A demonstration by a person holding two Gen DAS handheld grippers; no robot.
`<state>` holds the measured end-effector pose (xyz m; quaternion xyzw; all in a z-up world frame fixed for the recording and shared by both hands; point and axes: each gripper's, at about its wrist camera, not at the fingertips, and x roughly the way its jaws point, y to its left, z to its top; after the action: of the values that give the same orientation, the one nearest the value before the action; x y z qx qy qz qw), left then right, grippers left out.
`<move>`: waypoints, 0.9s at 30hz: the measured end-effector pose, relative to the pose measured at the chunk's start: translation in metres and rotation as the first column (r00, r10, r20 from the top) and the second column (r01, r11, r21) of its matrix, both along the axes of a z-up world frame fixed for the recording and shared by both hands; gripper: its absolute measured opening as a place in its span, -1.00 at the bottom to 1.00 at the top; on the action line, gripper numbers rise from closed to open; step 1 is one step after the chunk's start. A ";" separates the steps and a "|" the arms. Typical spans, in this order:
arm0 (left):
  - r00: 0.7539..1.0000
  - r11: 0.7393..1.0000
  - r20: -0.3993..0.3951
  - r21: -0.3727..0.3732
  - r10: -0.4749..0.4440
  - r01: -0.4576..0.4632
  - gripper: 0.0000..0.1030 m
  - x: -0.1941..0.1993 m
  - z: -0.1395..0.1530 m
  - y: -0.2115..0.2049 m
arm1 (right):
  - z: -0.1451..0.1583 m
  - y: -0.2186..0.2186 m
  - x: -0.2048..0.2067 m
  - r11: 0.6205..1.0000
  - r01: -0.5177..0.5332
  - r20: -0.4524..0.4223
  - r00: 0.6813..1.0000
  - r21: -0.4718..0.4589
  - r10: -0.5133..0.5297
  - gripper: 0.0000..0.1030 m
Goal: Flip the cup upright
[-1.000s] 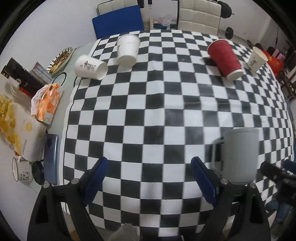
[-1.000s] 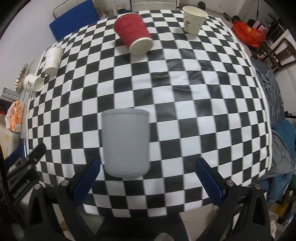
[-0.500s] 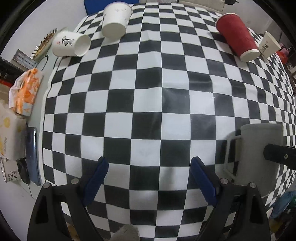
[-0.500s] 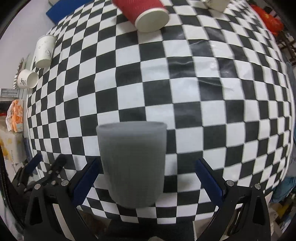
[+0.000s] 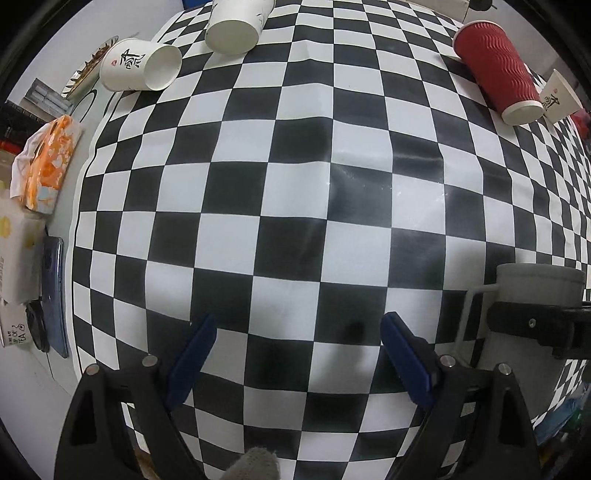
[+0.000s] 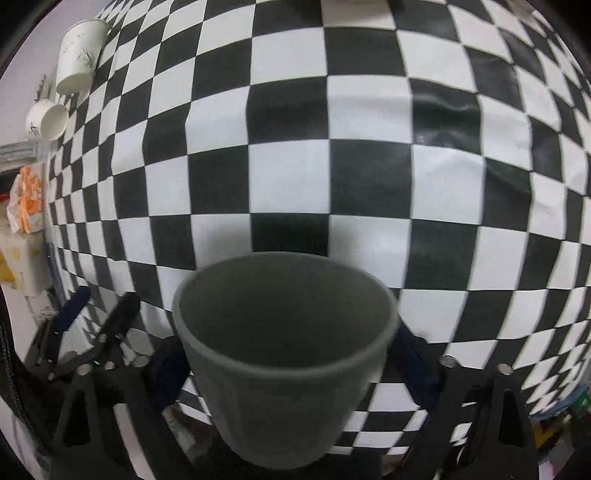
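A grey mug (image 6: 284,354) fills the lower middle of the right wrist view, its open mouth facing the camera. My right gripper (image 6: 288,365) is shut on the mug, a blue finger on each side. In the left wrist view the mug (image 5: 532,295) stands at the right edge with its white handle to the left, and a black finger of the right gripper crosses its side. My left gripper (image 5: 295,354) is open and empty above the checkered cloth (image 5: 295,206), left of the mug.
Two white paper cups (image 5: 140,66) (image 5: 236,22) lie at the far left. A red ribbed cup (image 5: 495,66) lies on its side at the far right beside another white cup (image 5: 559,98). A tissue pack (image 5: 48,162), boxes and a phone (image 5: 55,295) sit off the cloth's left edge.
My right gripper has closed around the grey mug, and the mug now shows its open mouth to the right camera instead of its side. Both cameras have come lower and closer to the cloth.
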<state>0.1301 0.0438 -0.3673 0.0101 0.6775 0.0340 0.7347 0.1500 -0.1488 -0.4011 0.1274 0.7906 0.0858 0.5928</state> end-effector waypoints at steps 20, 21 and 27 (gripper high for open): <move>1.000 1.000 0.016 -0.017 0.006 -0.006 0.76 0.041 -0.006 -0.023 | 0.095 -0.050 0.023 0.933 0.258 0.735 0.678 -0.252 0.010 0.64; 1.000 1.000 0.015 -0.019 0.004 -0.003 0.76 0.044 -0.006 -0.025 | 0.091 -0.049 0.021 0.929 0.262 0.751 0.660 -0.261 0.024 0.64; 0.999 0.999 0.034 -0.004 -0.036 0.036 0.76 0.047 0.000 -0.039 | 0.080 -0.041 -0.010 0.923 0.297 0.777 0.630 -0.244 0.002 0.65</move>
<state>0.1769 0.0050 -0.3678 0.0199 0.6647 0.0195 0.7466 0.1397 -0.1902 -0.3207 0.0372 0.4542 -0.0600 0.8881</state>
